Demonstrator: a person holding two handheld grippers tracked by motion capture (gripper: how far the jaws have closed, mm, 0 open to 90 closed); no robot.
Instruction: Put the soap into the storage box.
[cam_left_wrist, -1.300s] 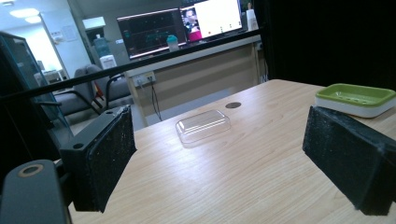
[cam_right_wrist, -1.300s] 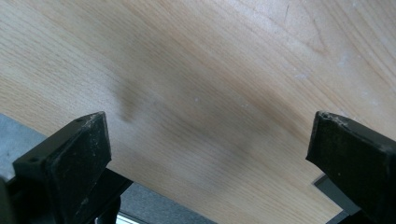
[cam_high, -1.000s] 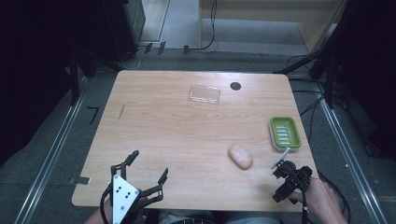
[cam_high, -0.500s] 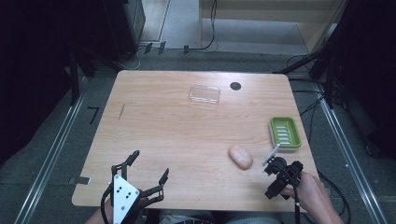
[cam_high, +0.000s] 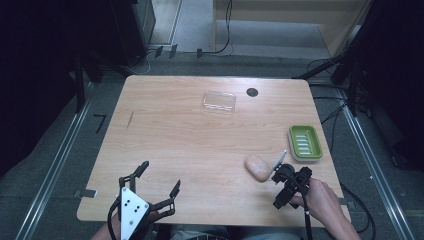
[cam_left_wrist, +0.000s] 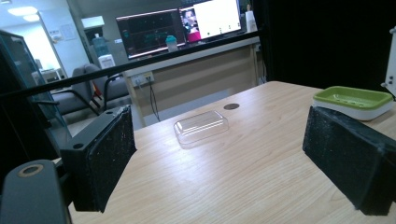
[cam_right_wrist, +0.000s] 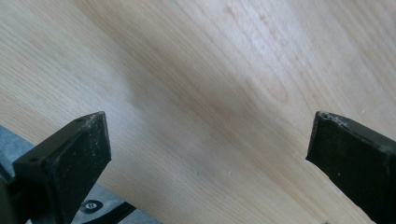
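Pinkish soap bar (cam_high: 257, 167) lies just beside the wide-open, empty right tool (cam_high: 280, 187).

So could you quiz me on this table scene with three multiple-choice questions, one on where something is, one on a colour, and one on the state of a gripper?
1. Where does the soap bar lie?
A. inside the soap dish
B. on the bare table, left of the soap dish
C. under the clear lid

2. What colour is the soap dish?
A. green
B. red
C. blue

3. How do the jaws of the left gripper stand?
A. shut on the soap bar
B. shut on nothing
C. wide open with nothing between them

Answers:
1. B: the high view shows the bar on the wooden table, apart from the dish and far from the clear lid.
2. A: the ribbed tray is green in both the high view and the left gripper view.
3. C: the left gripper view shows the two black pads far apart, with only table between them.
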